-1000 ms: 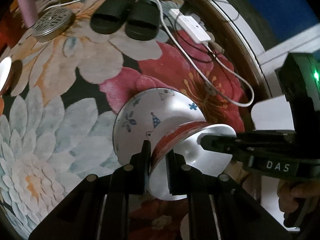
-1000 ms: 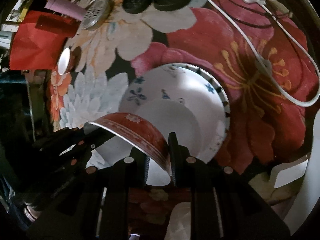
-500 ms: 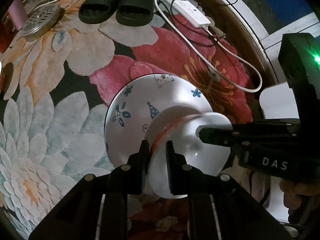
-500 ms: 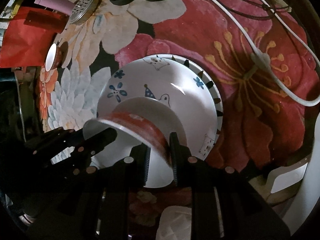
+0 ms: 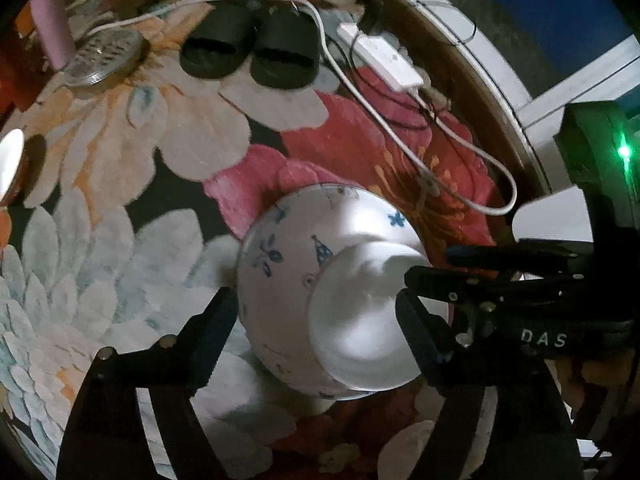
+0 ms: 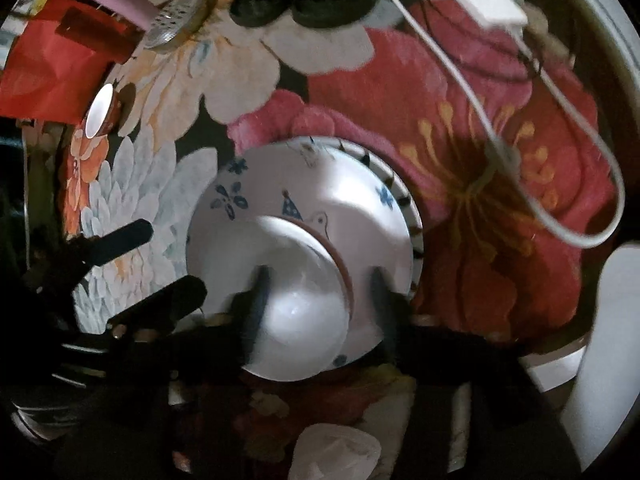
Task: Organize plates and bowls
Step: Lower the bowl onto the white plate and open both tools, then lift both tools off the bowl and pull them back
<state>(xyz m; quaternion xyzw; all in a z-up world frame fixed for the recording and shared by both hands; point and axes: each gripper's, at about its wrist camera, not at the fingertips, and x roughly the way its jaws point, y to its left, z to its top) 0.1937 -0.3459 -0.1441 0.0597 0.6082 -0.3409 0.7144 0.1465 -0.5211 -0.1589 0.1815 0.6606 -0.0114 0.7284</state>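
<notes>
Sitting nested in the patterned bowl, a small white bowl w/ a red outer band rests upright near the rug's centre. The patterned bowl carries blue flowers and a little party-hat figure, and sits in turn on a plate w/ black rim marks, seen in the right wrist view.

Left gripper has its jaws opening, spread wide either side of the small bowl, pads not pressing on it. Right gripper also has jaws opening; its fingers are blurred, straddling the small bowl's rim, no clear contact. In the left wrist view the right gripper's body shows white lettering "DAS" and a green light above it.

Toward the rug's far edge: black slippers, a perforated metal lid, a pink cylinder. A white power strip lies at the far right edge, its white cable looping over the red flower. A red bag sits at the far left corner. No other legible text.
</notes>
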